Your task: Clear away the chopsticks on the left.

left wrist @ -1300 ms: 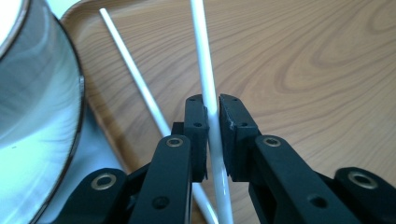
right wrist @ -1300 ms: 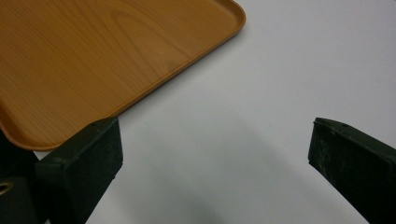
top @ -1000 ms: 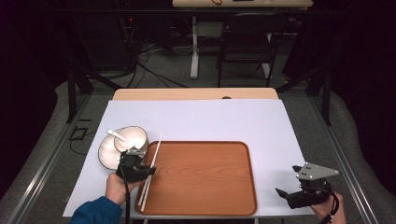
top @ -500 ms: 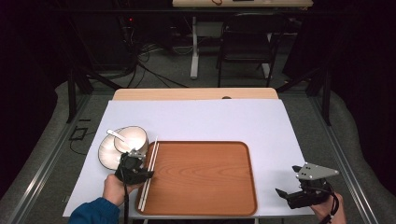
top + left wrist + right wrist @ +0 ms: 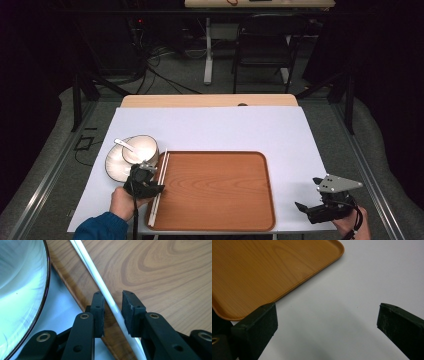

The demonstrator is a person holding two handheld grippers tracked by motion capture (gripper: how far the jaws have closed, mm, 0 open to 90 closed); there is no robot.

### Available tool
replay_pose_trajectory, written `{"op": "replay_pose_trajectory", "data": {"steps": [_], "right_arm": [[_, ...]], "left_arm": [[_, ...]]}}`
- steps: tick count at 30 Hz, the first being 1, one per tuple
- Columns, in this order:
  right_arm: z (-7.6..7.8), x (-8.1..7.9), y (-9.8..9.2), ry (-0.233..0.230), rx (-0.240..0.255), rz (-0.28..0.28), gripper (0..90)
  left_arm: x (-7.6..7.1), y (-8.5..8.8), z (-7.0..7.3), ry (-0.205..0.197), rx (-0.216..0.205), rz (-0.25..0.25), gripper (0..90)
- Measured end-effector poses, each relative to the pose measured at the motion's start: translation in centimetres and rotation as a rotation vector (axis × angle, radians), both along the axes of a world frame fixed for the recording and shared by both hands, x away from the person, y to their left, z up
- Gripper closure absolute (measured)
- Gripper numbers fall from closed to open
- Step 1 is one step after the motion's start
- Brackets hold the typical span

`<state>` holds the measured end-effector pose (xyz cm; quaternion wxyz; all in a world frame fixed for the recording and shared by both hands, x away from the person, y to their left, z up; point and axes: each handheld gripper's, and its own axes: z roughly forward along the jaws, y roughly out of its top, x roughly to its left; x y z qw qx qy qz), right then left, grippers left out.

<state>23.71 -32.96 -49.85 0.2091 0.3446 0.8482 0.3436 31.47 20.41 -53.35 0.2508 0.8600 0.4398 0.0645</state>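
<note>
Lying along the left rim of the wooden tray (image 5: 215, 190), the white chopsticks (image 5: 159, 187) ran between the jaws of the left gripper (image 5: 112, 305), which had just been opening; in the left gripper view a gap showed on each side of the near stick, so the pads were not pressing it. Just left of that rim sat a bowl (image 5: 141, 149) on a plate (image 5: 114, 165), with a white spoon (image 5: 123, 144) resting in the bowl, leaving little room on that side. Most of the tray's floor was bare, and the white sheet (image 5: 210, 125) beyond it lay open to the far edge. The right gripper (image 5: 325, 325) rested well apart at the sheet's near right corner, jaws wide with nothing between them. A chair (image 5: 262, 47) and cables stood on the dark floor behind the table. The chopsticks' near ends were cut off by the gripper's body in the left gripper view.
</note>
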Motion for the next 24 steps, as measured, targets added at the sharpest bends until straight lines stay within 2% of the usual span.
{"op": "replay_pose_trajectory", "data": {"steps": [17, 24], "right_arm": [[0.04, -0.03, 0.02, -0.001, -0.001, 0.0, 2.5], [0.07, -0.06, 0.04, -0.003, -0.001, -0.001, 2.5]], "left_arm": [[-0.15, -0.07, 0.01, 0.005, 0.01, -0.013, 66.9], [-0.5, -0.17, 0.36, 0.004, -0.003, -0.019, 54.7]]}}
